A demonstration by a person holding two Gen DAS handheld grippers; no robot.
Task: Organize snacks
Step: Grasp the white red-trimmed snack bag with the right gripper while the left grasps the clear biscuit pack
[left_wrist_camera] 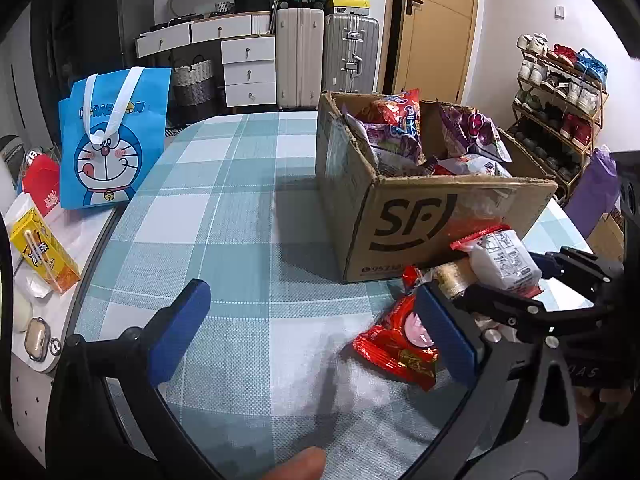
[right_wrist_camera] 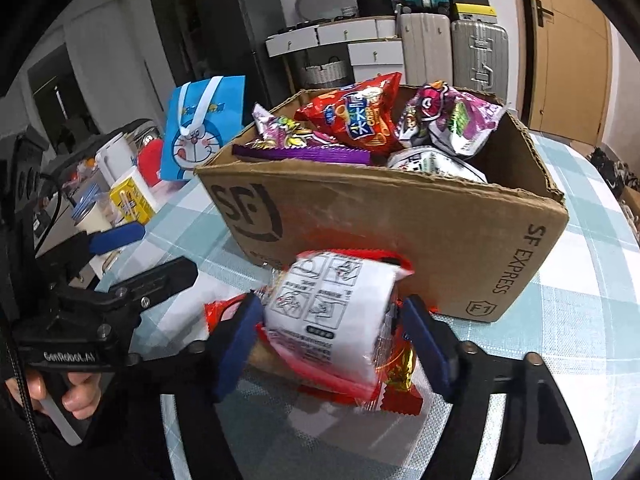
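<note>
An open SF cardboard box (left_wrist_camera: 440,216) (right_wrist_camera: 400,232) stands on the checked tablecloth, holding several red and purple snack bags (right_wrist_camera: 352,120). In front of it, my right gripper (right_wrist_camera: 332,340) (left_wrist_camera: 508,276) is shut on a white snack packet (right_wrist_camera: 332,312) (left_wrist_camera: 500,260) with printed diagrams, held just above the table. Under it lies a red snack packet (left_wrist_camera: 400,344) (right_wrist_camera: 400,396) flat on the cloth. My left gripper (left_wrist_camera: 312,332) (right_wrist_camera: 148,256) stands open low over the table; the red packet lies just inside its right finger (left_wrist_camera: 444,336), and nothing is gripped.
A blue Doraemon tote bag (left_wrist_camera: 112,140) stands at the table's left edge. A yellow drink carton (left_wrist_camera: 44,252) and small items sit on a white side surface. Suitcases (left_wrist_camera: 300,56), a drawer unit and a shoe rack (left_wrist_camera: 560,112) line the room behind.
</note>
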